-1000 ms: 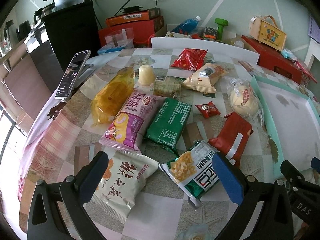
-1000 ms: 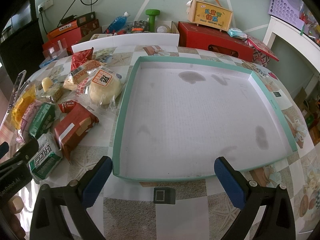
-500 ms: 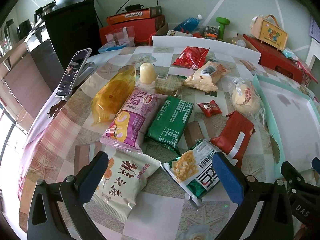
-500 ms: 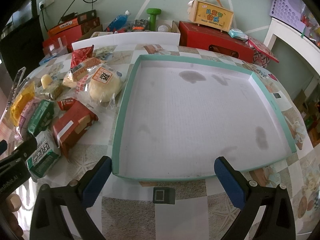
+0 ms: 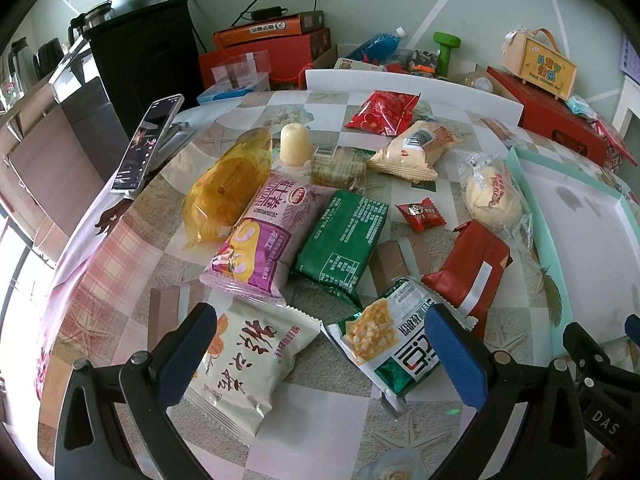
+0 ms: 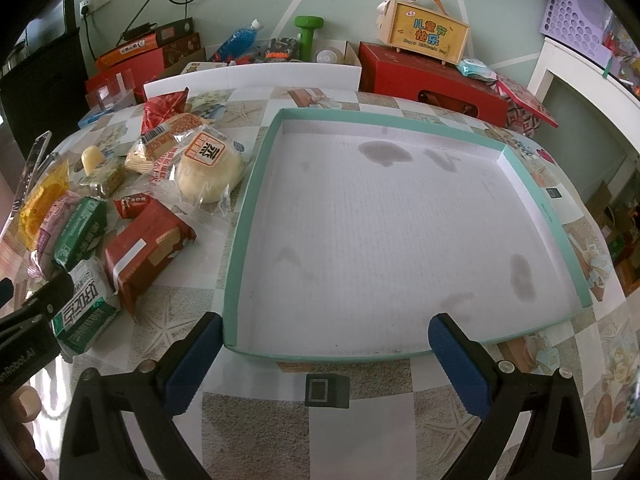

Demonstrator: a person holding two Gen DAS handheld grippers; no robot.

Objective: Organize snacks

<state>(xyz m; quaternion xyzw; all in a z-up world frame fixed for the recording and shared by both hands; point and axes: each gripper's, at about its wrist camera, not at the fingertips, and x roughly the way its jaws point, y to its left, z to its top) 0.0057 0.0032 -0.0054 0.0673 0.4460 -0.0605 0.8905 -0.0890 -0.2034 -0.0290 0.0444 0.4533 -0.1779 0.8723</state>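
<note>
Left gripper (image 5: 320, 344): spread wide, holding nothing, poised low over the near edge of the snack pile. Blue pads (image 5: 188, 346) straddling a white packet with orange-red script (image 5: 248, 364) and a green-and-white packet showing yellow cubes (image 5: 386, 346), both flat on the patterned tabletop (image 5: 320, 420).

Snack pile, from near to far: purple-pink packet (image 5: 264, 240) overlapping the edge of a dark green packet (image 5: 344, 240); yellow bag (image 5: 228, 188) to the left; red packet with a white stripe (image 5: 470, 268) to the right, just beside the tray; small red candy wrapper (image 5: 420, 214); round bun in clear wrap (image 5: 494, 196); pale jelly cup (image 5: 295, 145) upright; cracker pack (image 5: 338, 164); cream packet with barcode (image 5: 416, 150); red foil bag (image 5: 384, 112) farthest back. Phone (image 5: 148, 144) propped on a stand at the left tabletop edge.

Right gripper (image 6: 325, 346): likewise spread wide and empty, fingers flanking the near rim of the teal-edged tray (image 6: 532, 196). Tray floor white, stained in several spots, bare of snacks. Small black block (image 6: 327, 390) on the tabletop between the fingers, just before the tray rim. All snacks left of the tray, none inside. Part of the left gripper body visible at the lower left of the right wrist view.
</note>
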